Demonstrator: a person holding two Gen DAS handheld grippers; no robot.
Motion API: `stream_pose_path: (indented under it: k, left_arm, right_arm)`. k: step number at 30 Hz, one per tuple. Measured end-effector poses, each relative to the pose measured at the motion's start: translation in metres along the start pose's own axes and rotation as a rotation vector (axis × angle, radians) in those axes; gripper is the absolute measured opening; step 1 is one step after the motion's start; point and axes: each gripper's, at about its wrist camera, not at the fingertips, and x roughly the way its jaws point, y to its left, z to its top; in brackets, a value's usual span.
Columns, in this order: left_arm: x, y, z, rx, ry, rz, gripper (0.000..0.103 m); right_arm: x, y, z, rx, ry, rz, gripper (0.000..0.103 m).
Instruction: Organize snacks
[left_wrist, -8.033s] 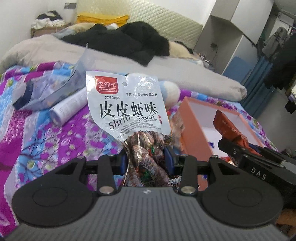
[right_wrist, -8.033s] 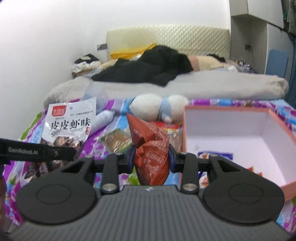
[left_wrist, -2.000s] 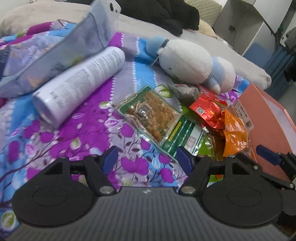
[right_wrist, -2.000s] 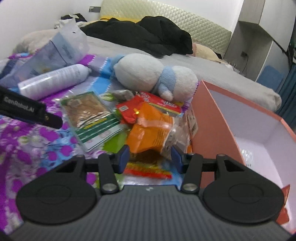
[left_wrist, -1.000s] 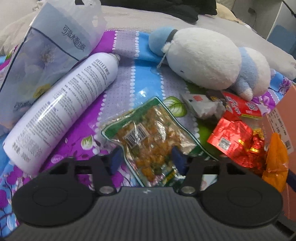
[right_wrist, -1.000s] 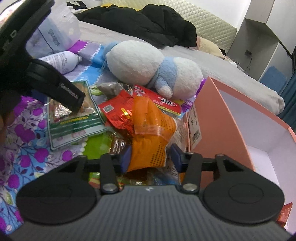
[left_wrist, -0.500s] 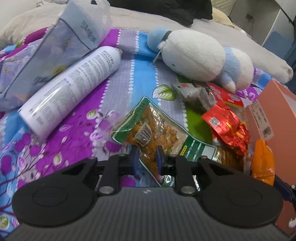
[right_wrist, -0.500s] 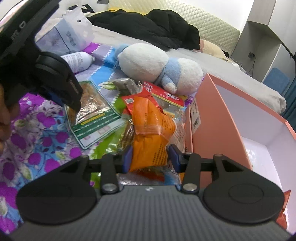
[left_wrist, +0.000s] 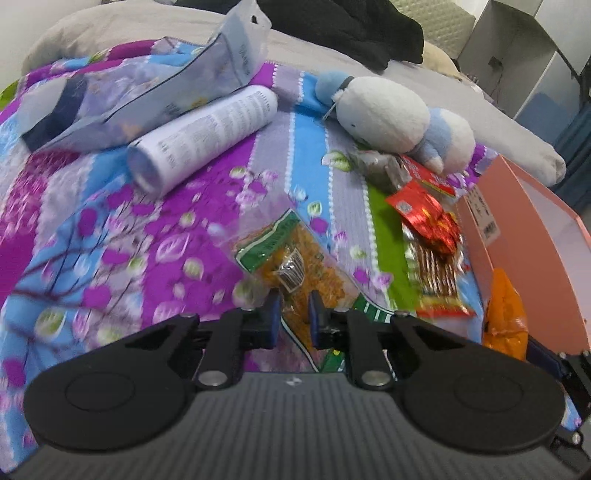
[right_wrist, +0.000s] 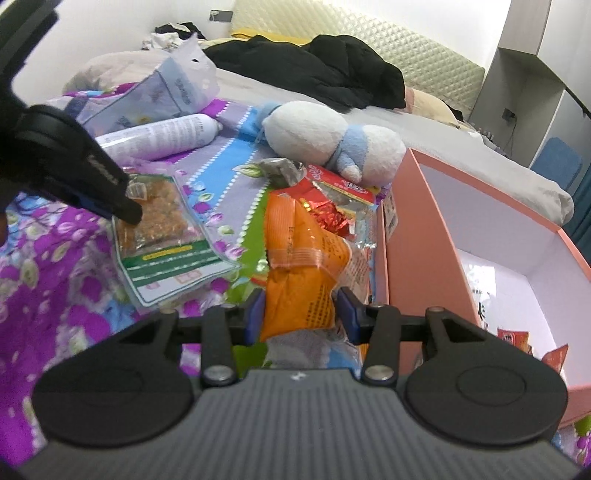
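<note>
Snacks are getting grabbed: left hand-held gripper (left_wrist: 294, 312) has just been closing, clamping the green packet (left_wrist: 295, 266), right hand-held gripper (right_wrist: 300, 308) gripping the orange bag (right_wrist: 303, 254). I'd be lifting both clear before swinging over the pink box (right_wrist: 417, 236).

The bedspread (left_wrist: 92, 236) at near left is smeared by motion blur. The pink box (right_wrist: 417, 236) runs off the right edge, its packets (right_wrist: 517, 339) mostly hidden. Print on the white spray can (left_wrist: 207, 136) is too small to read.

We are in a home bedroom. A bed (right_wrist: 424, 147) with a quilted headboard (right_wrist: 369, 40) at twelve o'clock carries a floral bedspread (left_wrist: 110, 229), dark clothes (right_wrist: 314, 66) and a plush toy (right_wrist: 325, 136).
</note>
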Motion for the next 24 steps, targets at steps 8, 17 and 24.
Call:
stream_pose_path:
  k: [8, 17, 24]
  left_arm:
    - [-0.043, 0.007, -0.051, -0.018, -0.002, -0.026, 0.017]
    - [-0.079, 0.015, -0.092, -0.057, -0.007, -0.036, 0.017]
    - [-0.087, 0.031, -0.11, -0.09, 0.025, -0.034, 0.018]
  right_arm:
    - [-0.036, 0.008, -0.02, -0.004, -0.01, 0.022, 0.046]
    - [-0.07, 0.02, -0.049, -0.063, -0.006, 0.053, 0.046]
    - [-0.071, 0.021, -0.071, -0.085, 0.035, 0.073, 0.047]
